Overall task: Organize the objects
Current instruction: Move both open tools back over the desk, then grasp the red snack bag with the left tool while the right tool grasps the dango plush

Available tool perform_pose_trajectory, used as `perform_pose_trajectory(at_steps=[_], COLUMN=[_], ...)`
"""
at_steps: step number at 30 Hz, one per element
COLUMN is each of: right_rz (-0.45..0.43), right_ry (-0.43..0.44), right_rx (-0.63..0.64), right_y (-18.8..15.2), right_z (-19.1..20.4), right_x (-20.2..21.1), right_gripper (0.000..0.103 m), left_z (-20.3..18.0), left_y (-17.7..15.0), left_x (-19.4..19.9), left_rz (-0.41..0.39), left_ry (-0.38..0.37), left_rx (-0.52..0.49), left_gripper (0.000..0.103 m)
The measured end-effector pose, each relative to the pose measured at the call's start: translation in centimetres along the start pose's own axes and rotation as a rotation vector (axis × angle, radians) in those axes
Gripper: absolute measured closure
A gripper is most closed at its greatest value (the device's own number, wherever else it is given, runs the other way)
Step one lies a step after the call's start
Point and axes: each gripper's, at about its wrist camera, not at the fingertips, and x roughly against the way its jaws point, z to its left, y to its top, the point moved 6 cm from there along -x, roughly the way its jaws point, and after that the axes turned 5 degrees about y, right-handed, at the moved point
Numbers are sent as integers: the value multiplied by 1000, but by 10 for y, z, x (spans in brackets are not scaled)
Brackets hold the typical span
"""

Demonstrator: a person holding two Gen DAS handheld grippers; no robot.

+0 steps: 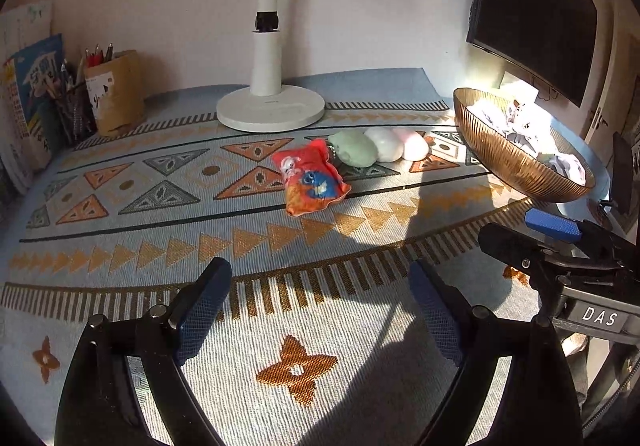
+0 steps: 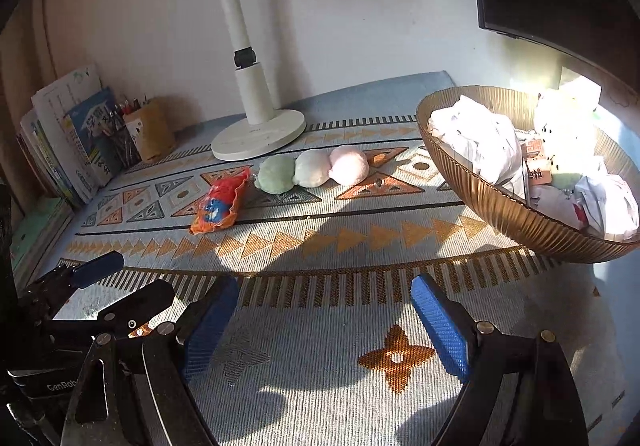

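A red printed pouch (image 1: 314,177) lies mid-table; it also shows in the right wrist view (image 2: 219,202). Just behind it sit a green (image 1: 354,148), a white (image 1: 385,144) and a pink (image 1: 414,144) soft round toy in a row; the right wrist view shows the same green (image 2: 277,174), white (image 2: 313,168) and pink (image 2: 349,165) toys. A gold ribbed bowl (image 1: 505,157), also in the right wrist view (image 2: 500,202), holds crumpled items at the right. My left gripper (image 1: 320,310) and right gripper (image 2: 326,320) are open and empty above the near cloth.
A white lamp base (image 1: 271,111) stands at the back centre. A brown pen holder (image 1: 116,96) and books (image 1: 34,102) stand at the back left. A dark monitor (image 1: 532,6) hangs at the right. A patterned cloth (image 1: 280,246) covers the table.
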Motion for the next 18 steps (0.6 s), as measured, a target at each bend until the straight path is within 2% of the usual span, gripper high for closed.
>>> perform_pose_trajectory(at_steps=[8, 12, 14, 15, 17, 18], right_rz=[24, 91, 122, 111, 75, 84], right_ry=[17, -11, -37, -74, -150, -178], right_rx=[-7, 7, 83, 146, 300, 380], right_y=[-1, 0, 10, 21, 47, 58], right_z=[-1, -3, 0, 4, 15, 21], right_x=[-5, -13, -16, -15, -14, -20], right_gripper=[15, 15, 15, 15, 15, 15], left_z=[0, -1, 1, 3, 9, 11], left_y=[-1, -2, -3, -1, 12, 21], left_x=[-2, -10, -22, -26, -27, -27], left_rz=[17, 63, 145, 171, 165, 148], left_ry=[3, 6, -29, -50, -66, -69], left_rx=[-3, -13, -13, -2, 35, 46], left_gripper=[13, 13, 13, 13, 14, 14])
